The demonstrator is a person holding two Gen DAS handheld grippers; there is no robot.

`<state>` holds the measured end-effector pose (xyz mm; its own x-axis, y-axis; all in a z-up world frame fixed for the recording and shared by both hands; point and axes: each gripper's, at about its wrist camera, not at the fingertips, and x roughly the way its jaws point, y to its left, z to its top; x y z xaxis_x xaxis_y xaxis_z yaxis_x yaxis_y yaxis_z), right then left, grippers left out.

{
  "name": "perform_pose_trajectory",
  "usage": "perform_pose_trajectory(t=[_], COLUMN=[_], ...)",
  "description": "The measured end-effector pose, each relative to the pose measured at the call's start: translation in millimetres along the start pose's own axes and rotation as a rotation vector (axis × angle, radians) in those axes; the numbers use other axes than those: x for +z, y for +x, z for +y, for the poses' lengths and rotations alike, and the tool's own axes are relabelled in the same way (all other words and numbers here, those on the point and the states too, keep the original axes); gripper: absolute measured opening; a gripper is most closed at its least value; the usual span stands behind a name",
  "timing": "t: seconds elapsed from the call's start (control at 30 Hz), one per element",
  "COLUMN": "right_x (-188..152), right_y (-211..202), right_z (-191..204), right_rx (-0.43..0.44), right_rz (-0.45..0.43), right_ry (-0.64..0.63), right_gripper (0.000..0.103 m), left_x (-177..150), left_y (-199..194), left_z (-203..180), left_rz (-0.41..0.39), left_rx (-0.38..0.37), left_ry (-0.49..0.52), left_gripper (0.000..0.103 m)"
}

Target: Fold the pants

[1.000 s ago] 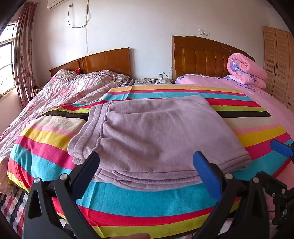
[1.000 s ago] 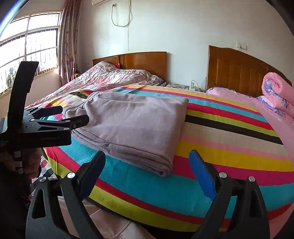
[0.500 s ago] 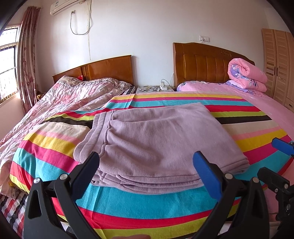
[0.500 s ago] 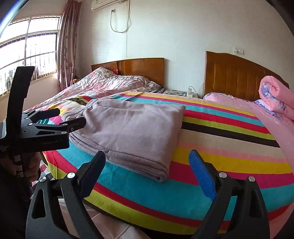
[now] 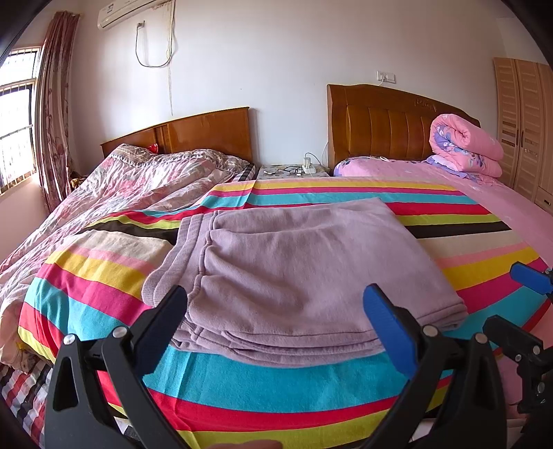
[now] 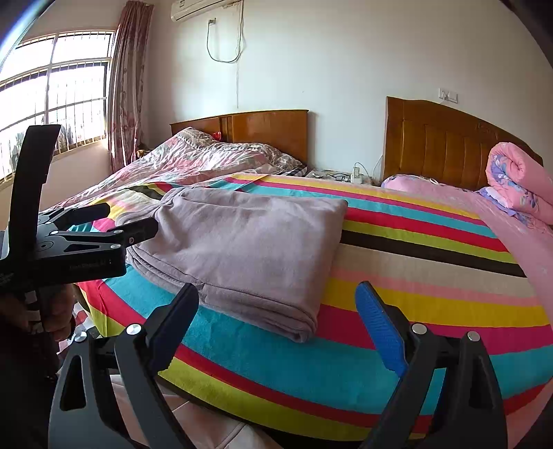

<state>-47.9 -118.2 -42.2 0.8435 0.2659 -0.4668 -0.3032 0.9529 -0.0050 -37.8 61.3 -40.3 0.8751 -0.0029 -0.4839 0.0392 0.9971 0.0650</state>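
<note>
Pants (image 5: 304, 269) soft matt fleece; headboard (image 5: 387, 131) glossy wood.

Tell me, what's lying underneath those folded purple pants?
The folded purple pants lie on a striped blanket with turquoise, red, yellow and black bands, which spreads beyond them on every side. Whatever is beneath the blanket stays covered. Neither claw touches them.

A home bedroom. Two beds stand side by side against a white wall, each with a wooden headboard (image 5: 387, 127) — one ahead of the fingers under a striped blanket (image 5: 311, 390), the other off to their left under a rumpled floral quilt (image 5: 138, 179). Between the headboards sits a nightstand (image 5: 293, 170). A curtained window (image 6: 58, 89), a wall air conditioner (image 5: 131, 12) and a wardrobe (image 5: 525, 127) far right complete the room.
</note>
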Motion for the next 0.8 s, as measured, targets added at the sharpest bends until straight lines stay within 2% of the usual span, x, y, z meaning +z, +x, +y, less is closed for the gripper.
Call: perform_pose_trajectory(t=[0.8], right_x=[-0.2], right_y=[0.3], right_z=[1.3], right_rx=[0.002], right_rz=[0.001], right_ry=[0.001], right_gripper=[0.089], left_x=[0.9], left_y=[-1.6], left_z=[0.8], left_rz=[-0.005], left_rx=[0.007], left_ry=[-0.006], left_gripper=[0.102])
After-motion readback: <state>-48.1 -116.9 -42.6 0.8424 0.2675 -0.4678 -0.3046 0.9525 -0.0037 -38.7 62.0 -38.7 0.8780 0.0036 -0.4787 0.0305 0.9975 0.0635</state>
